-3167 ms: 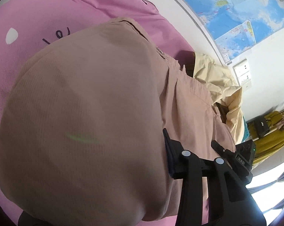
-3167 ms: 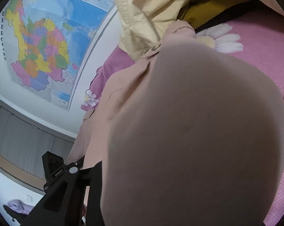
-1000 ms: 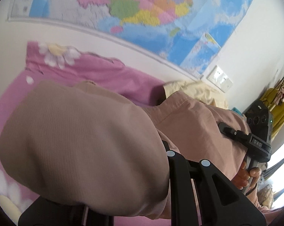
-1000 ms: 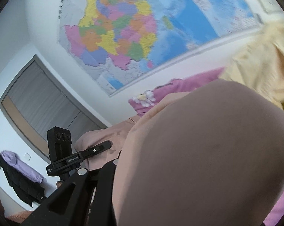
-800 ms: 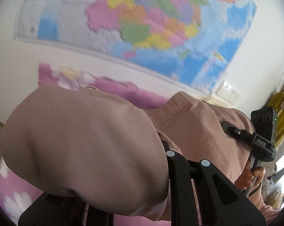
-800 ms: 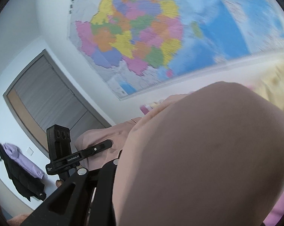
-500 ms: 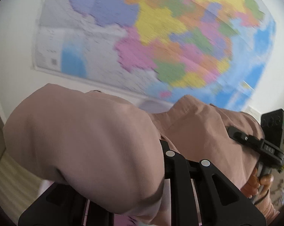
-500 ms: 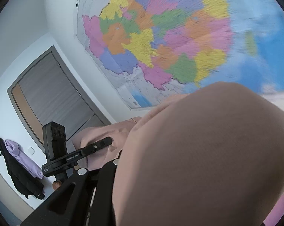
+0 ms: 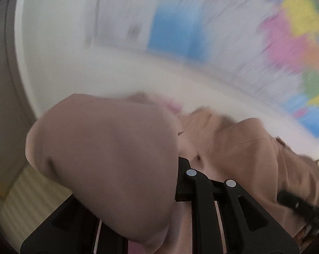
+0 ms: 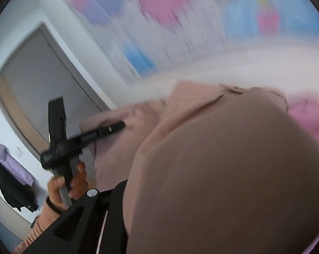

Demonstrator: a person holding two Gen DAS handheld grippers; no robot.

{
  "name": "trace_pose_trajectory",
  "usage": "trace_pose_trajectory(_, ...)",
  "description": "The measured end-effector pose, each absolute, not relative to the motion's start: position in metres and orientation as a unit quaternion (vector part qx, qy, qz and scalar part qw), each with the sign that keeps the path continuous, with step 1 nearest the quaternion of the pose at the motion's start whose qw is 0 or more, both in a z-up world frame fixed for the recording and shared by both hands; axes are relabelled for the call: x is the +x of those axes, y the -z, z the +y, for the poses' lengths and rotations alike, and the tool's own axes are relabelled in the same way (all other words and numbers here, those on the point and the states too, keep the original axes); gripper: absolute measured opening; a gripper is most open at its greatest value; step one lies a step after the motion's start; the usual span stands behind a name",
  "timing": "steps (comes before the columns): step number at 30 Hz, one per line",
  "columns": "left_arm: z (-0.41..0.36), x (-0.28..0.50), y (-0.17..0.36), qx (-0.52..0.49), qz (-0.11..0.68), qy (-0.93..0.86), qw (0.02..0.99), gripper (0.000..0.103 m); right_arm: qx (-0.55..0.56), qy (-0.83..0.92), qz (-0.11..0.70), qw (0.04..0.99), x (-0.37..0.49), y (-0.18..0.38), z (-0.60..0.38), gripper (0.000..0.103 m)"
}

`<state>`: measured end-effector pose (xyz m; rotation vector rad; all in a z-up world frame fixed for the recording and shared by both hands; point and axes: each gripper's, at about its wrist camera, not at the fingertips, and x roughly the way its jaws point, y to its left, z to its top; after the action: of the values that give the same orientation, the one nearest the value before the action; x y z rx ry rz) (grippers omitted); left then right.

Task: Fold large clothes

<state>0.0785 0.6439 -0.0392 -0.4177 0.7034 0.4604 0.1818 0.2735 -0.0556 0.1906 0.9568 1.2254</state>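
Note:
A large pinkish-tan garment (image 9: 108,160) hangs stretched between both grippers. In the left wrist view it bulges over my left gripper (image 9: 176,169), which is shut on a bunched edge; one finger is buried under the cloth. The right gripper (image 9: 294,205) shows blurred at the far right edge, against the cloth. In the right wrist view the garment (image 10: 233,180) fills the lower right and covers one finger of my right gripper (image 10: 134,190), shut on it. A hand (image 10: 74,182) holds the left gripper (image 10: 117,127), whose tip is sunk in the fabric.
A coloured wall map (image 9: 244,31) is smeared by motion behind the garment. A grey door (image 10: 36,89) and hanging purple and black clothes (image 10: 9,169) are at the left. Pink bedding (image 10: 307,114) shows at the right, pale striped floor (image 9: 26,201) at the lower left.
Both views swung along the wall and are now blurred. The bed has nearly left view, and door frame and floor came in. The garment stays gripped at both ends.

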Motion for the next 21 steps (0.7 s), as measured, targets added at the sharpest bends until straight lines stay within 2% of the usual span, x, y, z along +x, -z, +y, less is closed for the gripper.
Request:
trace_pose_trajectory(2,0.659,0.077,0.067,-0.224,0.355,-0.238,0.876,0.015,0.09,-0.542,0.472,0.689,0.184,0.086,0.274,0.014)
trace_pose_trajectory(5,0.67,0.069,0.081,-0.245,0.353,-0.228,0.874,0.016,0.103,-0.537,0.493,0.676,0.186,0.101,0.263,0.027)
trace_pose_trajectory(7,0.671,0.064,0.081,-0.244,0.35,-0.224,0.876,0.016,0.098,-0.538,0.497,0.674,0.185,0.099,0.254,0.041)
trace_pose_trajectory(8,0.671,0.063,0.081,-0.24,0.351,-0.225,0.877,0.017,0.09,-0.536,0.498,0.675,0.184,0.097,0.249,0.045)
trace_pose_trajectory(10,0.669,0.062,0.081,-0.232,0.354,-0.232,0.876,0.019,0.08,-0.524,0.504,0.682,0.186,0.092,0.241,0.072)
trace_pose_trajectory(11,0.667,0.062,0.081,-0.223,0.358,-0.237,0.875,0.022,0.082,-0.518,0.503,0.687,0.19,0.09,0.236,0.074)
trace_pose_trajectory(13,0.663,0.06,0.083,-0.208,0.362,-0.246,0.875,0.028,0.091,-0.515,0.496,0.693,0.194,0.089,0.215,0.074)
trace_pose_trajectory(16,0.659,0.057,0.084,-0.203,0.362,-0.25,0.875,0.029,0.106,-0.511,0.492,0.697,0.204,0.085,0.197,0.074)
trace_pose_trajectory(17,0.657,0.056,0.084,-0.201,0.361,-0.253,0.875,0.03,0.108,-0.507,0.491,0.7,0.206,0.084,0.189,0.07)
trace_pose_trajectory(18,0.654,0.054,0.085,-0.198,0.359,-0.255,0.876,0.031,0.107,-0.509,0.488,0.701,0.205,0.083,0.186,0.057)
trace_pose_trajectory(21,0.646,0.053,0.085,-0.186,0.353,-0.266,0.877,0.032,0.085,-0.51,0.481,0.708,0.208,0.08,0.208,0.04)
